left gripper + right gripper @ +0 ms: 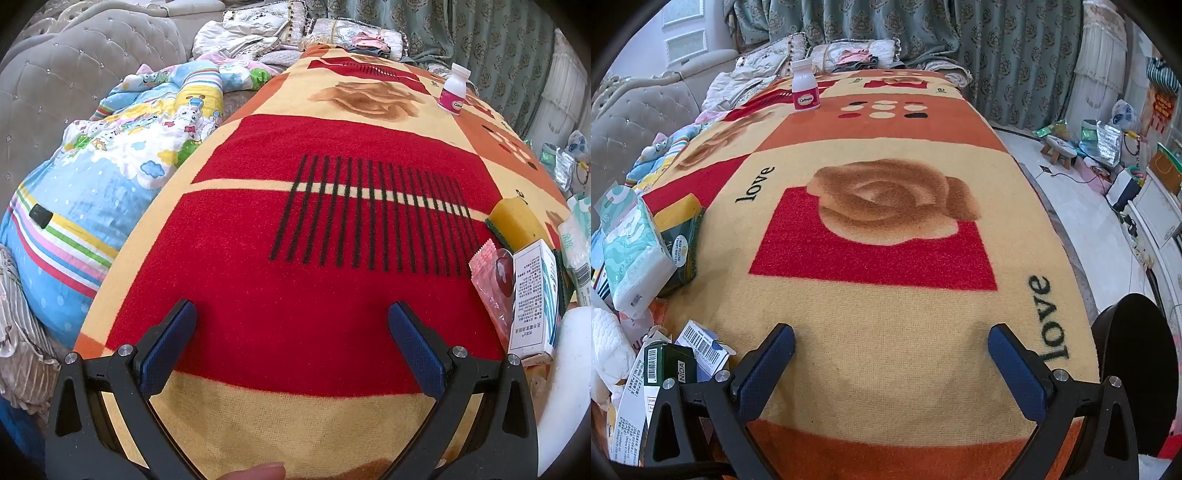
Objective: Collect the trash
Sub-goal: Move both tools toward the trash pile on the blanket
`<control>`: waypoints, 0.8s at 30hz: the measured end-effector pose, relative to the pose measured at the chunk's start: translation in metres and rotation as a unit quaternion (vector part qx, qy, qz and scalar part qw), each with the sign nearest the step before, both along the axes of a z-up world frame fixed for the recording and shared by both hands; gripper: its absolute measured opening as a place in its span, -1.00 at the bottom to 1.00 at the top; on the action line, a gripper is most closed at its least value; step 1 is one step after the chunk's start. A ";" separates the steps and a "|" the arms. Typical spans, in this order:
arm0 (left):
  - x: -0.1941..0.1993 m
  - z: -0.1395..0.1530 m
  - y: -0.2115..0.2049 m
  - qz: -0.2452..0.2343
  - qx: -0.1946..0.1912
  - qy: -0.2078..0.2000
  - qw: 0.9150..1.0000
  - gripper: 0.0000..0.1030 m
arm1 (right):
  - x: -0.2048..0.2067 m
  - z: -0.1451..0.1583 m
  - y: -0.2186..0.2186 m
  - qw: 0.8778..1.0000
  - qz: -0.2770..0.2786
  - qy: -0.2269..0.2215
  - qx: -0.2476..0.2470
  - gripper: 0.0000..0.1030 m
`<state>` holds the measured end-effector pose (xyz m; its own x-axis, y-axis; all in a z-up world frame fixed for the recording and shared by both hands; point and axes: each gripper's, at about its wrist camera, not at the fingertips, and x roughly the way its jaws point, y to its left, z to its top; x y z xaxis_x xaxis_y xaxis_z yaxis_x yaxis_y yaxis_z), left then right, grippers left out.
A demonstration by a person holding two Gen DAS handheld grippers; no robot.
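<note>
My left gripper (291, 310) is open over the red and yellow cloth (295, 229), nothing between its blue pads. A heap of trash lies at its right: a pink wrapper (489, 277), a white printed carton (533, 299) and a yellow sponge (515, 225). My right gripper (892, 332) also stands open over bare cloth (886, 295). The same heap sits at its left: a tissue pack (631, 254), a green biscuit packet (683, 251), a barcode carton (701, 349) and a dark green box (666, 363). A white bottle (804, 85) with a pink label stands upright at the far end.
A tufted grey sofa (74, 81) with a cartoon quilt (122, 158) runs along the left. Cushions and clothes (849, 55) lie beyond the far edge, before green curtains. A black round bin (1137, 373) stands at the right edge. A small stool (1060, 147) and clutter are on the floor.
</note>
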<state>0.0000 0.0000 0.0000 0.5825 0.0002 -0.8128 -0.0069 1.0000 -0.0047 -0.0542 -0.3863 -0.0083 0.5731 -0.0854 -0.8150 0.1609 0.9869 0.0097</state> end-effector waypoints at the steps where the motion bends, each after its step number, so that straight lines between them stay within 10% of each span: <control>1: 0.000 0.000 0.000 0.000 0.000 0.000 1.000 1.00 | 0.000 0.000 0.000 1.000 0.000 0.000 0.001 1.00; 16: -0.009 0.007 0.005 0.008 -0.008 0.028 1.000 0.99 | 0.000 0.000 0.000 1.000 0.000 0.000 0.001 1.00; 24: -0.059 0.059 0.007 0.004 0.001 -0.038 0.999 0.99 | -0.005 0.005 -0.004 0.999 0.022 0.030 0.011 1.00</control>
<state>-0.0595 0.0069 0.0595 0.6431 0.0068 -0.7657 -0.0139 0.9999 -0.0028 -0.0590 -0.3903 -0.0034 0.5253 -0.0434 -0.8498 0.1180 0.9928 0.0222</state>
